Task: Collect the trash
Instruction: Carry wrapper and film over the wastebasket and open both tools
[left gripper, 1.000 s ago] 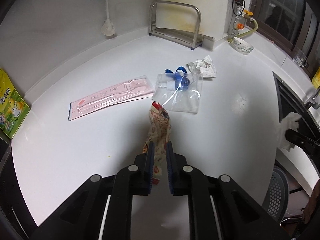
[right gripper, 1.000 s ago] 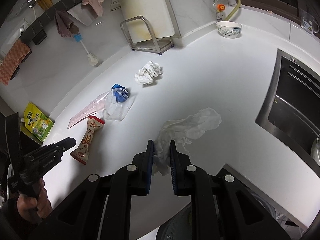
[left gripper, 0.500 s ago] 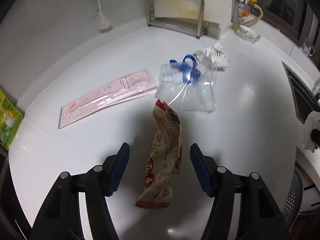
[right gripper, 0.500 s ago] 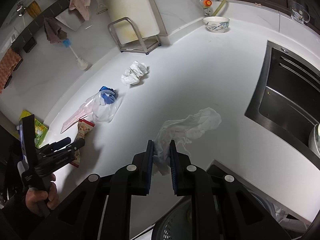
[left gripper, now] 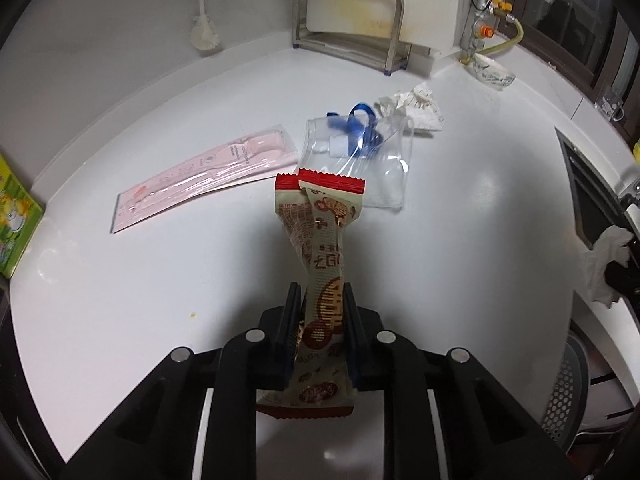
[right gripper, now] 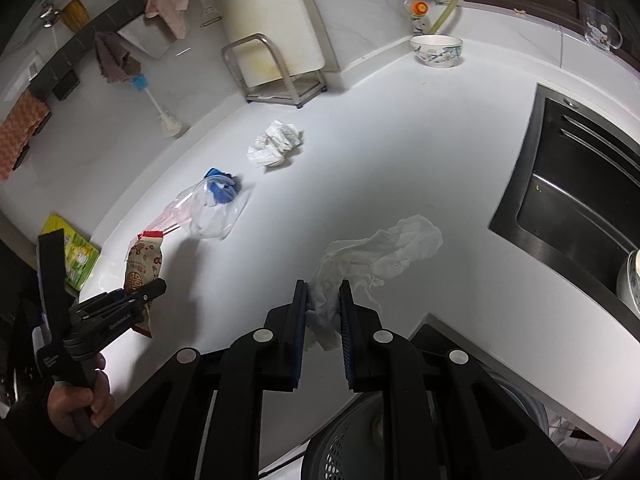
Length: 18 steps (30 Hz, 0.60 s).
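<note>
My left gripper [left gripper: 319, 300] is shut on a red and beige snack wrapper [left gripper: 320, 240] and holds it up above the white counter [left gripper: 120, 300]; the wrapper also shows in the right wrist view [right gripper: 142, 266]. My right gripper [right gripper: 324, 300] is shut on a crumpled white tissue [right gripper: 384, 252], which trails onto the counter. A clear plastic bag with a blue item [left gripper: 360, 160], a pink flat package [left gripper: 200, 176] and a crumpled paper ball [right gripper: 276, 144] lie on the counter.
A dark perforated basket [right gripper: 360, 440] sits below the counter edge near my right gripper. A steel sink [right gripper: 576, 192] is at the right. A metal rack [left gripper: 348, 32], a bowl [right gripper: 436, 50], a bottle brush [left gripper: 202, 20] and a green packet [left gripper: 14, 224] stand along the back and left.
The left gripper was open around the wrapper lying on the counter half a second ago; now it is shut on it and holds it raised. The right gripper keeps the tissue.
</note>
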Each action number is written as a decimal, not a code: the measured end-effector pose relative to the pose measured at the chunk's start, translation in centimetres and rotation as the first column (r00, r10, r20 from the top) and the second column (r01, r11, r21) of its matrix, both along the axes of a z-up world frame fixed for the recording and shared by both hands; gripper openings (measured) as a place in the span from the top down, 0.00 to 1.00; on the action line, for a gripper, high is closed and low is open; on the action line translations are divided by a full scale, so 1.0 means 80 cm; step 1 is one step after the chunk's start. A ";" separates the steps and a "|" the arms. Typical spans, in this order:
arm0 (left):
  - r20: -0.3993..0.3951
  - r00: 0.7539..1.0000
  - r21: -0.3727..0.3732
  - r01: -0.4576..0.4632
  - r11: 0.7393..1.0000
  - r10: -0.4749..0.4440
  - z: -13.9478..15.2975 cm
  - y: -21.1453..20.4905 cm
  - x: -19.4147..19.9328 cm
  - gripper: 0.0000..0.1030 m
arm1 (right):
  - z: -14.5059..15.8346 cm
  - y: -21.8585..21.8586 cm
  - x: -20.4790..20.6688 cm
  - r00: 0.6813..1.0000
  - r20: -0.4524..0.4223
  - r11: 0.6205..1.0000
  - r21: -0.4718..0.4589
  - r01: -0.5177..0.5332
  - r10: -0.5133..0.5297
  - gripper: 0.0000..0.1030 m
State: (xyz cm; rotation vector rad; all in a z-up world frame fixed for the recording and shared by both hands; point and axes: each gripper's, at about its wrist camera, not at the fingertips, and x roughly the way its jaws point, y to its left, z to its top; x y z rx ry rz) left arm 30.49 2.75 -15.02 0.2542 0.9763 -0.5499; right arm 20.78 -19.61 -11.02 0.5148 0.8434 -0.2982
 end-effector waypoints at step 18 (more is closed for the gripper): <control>0.033 0.994 -0.008 -0.099 0.995 0.099 0.064 -0.024 -0.166 0.80 | 0.020 0.003 -0.111 0.980 0.014 0.980 0.010 -0.201 0.200 0.85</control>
